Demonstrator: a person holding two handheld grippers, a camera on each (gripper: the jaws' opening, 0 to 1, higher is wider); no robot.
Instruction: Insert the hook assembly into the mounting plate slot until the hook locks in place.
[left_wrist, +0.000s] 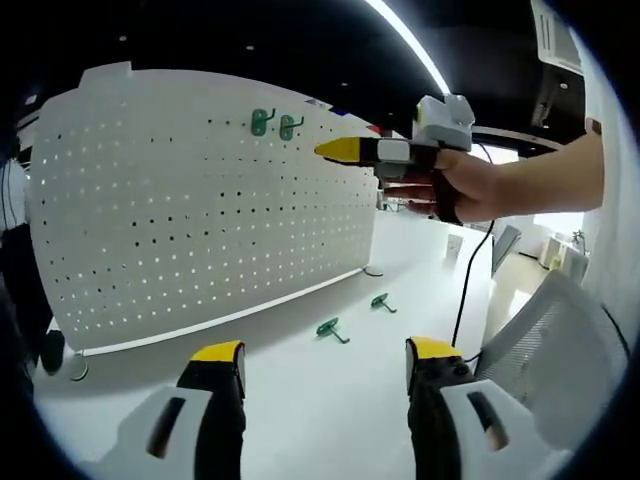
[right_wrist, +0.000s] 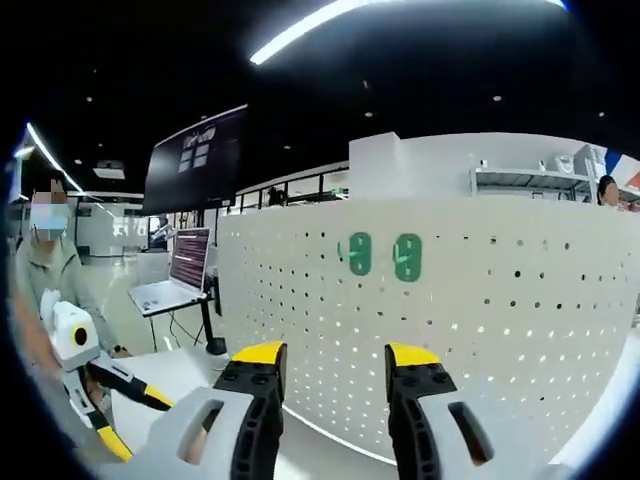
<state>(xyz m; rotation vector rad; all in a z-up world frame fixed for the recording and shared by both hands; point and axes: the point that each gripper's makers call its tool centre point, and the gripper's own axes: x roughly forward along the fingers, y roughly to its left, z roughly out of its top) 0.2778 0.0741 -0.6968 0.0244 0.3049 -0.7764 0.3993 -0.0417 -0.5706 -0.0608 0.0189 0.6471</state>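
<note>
Jaws spread and empty on both the left gripper (left_wrist: 325, 362) and right gripper (right_wrist: 335, 362). Two green hooks (right_wrist: 381, 255) already sit on the pegboard (right_wrist: 520, 330) at twelve o'clock; two loose hooks (left_wrist: 332, 329) wait on the tabletop (left_wrist: 320, 400), so I'd call it halfway.

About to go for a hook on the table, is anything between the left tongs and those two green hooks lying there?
Nothing visible. The left tongs are open, with only bare white table between them and the two green hooks lying ahead.
</note>
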